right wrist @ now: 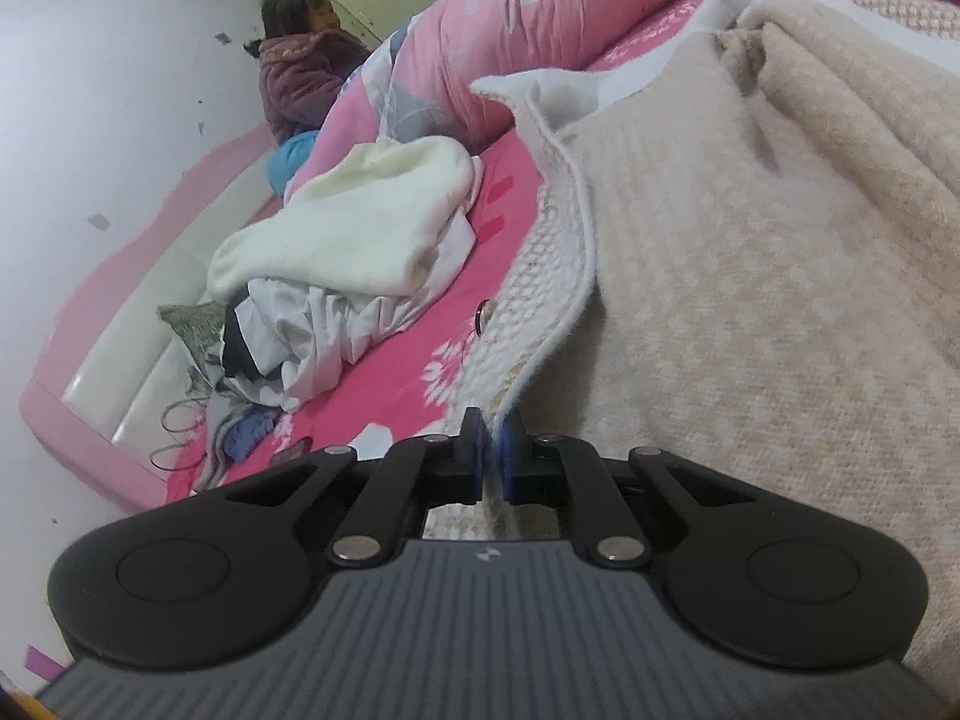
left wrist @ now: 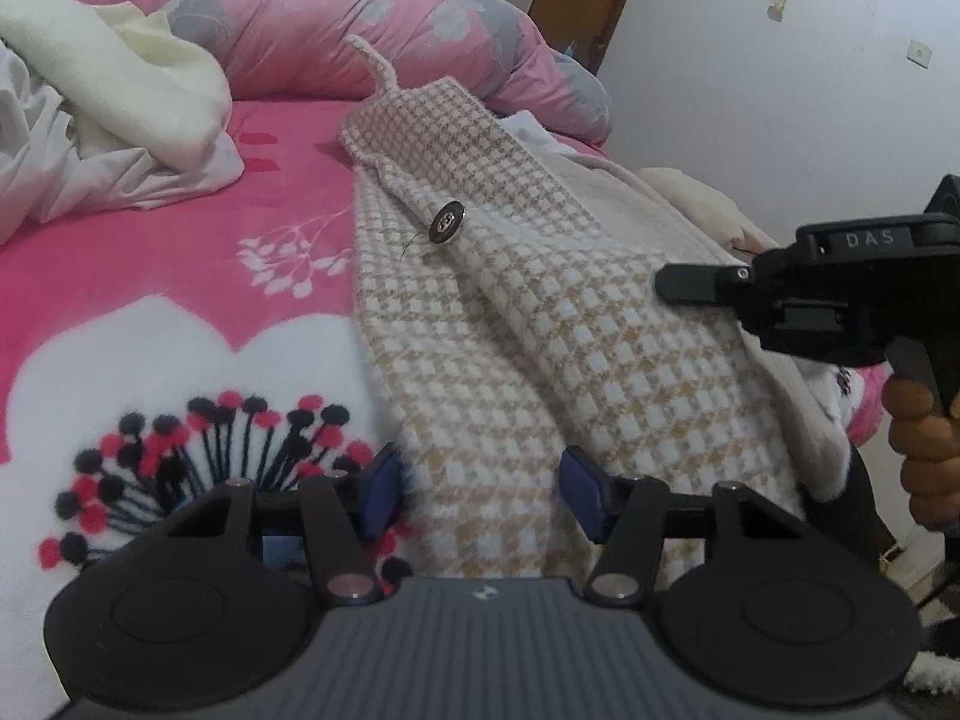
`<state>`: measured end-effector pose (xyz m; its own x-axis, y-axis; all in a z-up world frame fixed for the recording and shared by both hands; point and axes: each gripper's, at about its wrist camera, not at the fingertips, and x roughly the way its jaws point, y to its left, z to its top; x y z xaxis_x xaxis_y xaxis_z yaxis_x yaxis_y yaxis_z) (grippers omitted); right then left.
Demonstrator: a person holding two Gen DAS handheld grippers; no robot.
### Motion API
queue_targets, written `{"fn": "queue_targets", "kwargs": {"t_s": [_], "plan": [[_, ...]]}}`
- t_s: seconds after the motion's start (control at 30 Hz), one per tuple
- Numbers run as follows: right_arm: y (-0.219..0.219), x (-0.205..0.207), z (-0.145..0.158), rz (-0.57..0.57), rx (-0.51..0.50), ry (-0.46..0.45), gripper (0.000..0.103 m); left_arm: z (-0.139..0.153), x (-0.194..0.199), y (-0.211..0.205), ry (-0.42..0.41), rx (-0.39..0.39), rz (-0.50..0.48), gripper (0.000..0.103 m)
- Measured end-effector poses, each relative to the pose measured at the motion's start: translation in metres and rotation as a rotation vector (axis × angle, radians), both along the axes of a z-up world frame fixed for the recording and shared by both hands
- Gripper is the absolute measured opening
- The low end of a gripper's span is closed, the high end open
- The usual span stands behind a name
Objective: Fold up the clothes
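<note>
The houndstooth jacket [left wrist: 540,330] lies along the bed's [left wrist: 150,252] right edge, its metal button [left wrist: 445,222] facing up. My right gripper [right wrist: 492,450] has its fingers pinching the jacket's white-piped hem. My left gripper [left wrist: 477,492] hovers over the checked cloth, fingers spread, nothing between them. A heap of white laundry [left wrist: 108,120] sits near the pink quilt [left wrist: 336,30].

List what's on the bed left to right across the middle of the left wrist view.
Cream and white clothes pile → pink floral bedspread → houndstooth coat with its metal button → right gripper.
</note>
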<state>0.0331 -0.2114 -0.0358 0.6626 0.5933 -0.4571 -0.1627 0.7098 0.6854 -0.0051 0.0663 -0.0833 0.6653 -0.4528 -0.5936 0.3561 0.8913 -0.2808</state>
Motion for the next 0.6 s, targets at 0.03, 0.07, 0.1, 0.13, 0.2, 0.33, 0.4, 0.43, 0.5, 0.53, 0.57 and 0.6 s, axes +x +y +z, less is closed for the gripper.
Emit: {"fn": "queue_targets", "kwargs": {"t_s": [0.03, 0.07, 0.1, 0.13, 0.2, 0.33, 0.4, 0.43, 0.5, 0.53, 0.57, 0.6], "plan": [[-0.002, 0.001, -0.002, -0.003, 0.01, 0.003, 0.004, 0.0, 0.0, -0.001, -0.005, 0.001, 0.01, 0.047], [-0.003, 0.001, -0.004, -0.004, 0.017, 0.004, 0.004, 0.001, 0.0, -0.002, -0.012, 0.006, 0.03, 0.04], [-0.005, 0.001, -0.005, -0.005, 0.023, 0.006, 0.004, 0.002, 0.0, -0.003, -0.019, 0.011, 0.051, 0.022], [-0.007, 0.001, -0.006, -0.005, 0.029, 0.007, 0.004, 0.002, 0.0, -0.002, -0.025, 0.011, 0.071, 0.015], [-0.01, 0.001, -0.008, -0.007, 0.035, 0.004, 0.004, 0.005, 0.001, 0.005, -0.025, -0.039, 0.117, 0.012], [-0.015, 0.003, -0.009, -0.006, 0.047, -0.003, 0.004, 0.024, -0.006, 0.027, -0.139, -0.099, 0.215, 0.009], [-0.016, 0.003, -0.009, -0.005, 0.05, -0.008, 0.004, 0.037, -0.003, 0.043, -0.173, -0.126, 0.26, 0.008], [-0.015, 0.004, -0.008, -0.004, 0.05, -0.011, 0.004, 0.043, -0.001, 0.052, -0.183, -0.145, 0.281, 0.006], [-0.015, 0.006, -0.008, -0.004, 0.051, -0.011, 0.004, 0.055, 0.006, 0.07, -0.202, -0.173, 0.319, 0.005], [-0.014, 0.007, -0.008, -0.004, 0.051, -0.01, 0.004, 0.061, 0.011, 0.081, -0.211, -0.188, 0.341, 0.004], [-0.014, 0.008, -0.008, -0.004, 0.052, -0.009, 0.004, 0.069, 0.017, 0.093, -0.223, -0.201, 0.366, 0.002], [-0.013, 0.009, -0.009, -0.002, 0.051, -0.005, 0.004, 0.079, 0.023, 0.104, -0.254, -0.202, 0.404, 0.0]]}}
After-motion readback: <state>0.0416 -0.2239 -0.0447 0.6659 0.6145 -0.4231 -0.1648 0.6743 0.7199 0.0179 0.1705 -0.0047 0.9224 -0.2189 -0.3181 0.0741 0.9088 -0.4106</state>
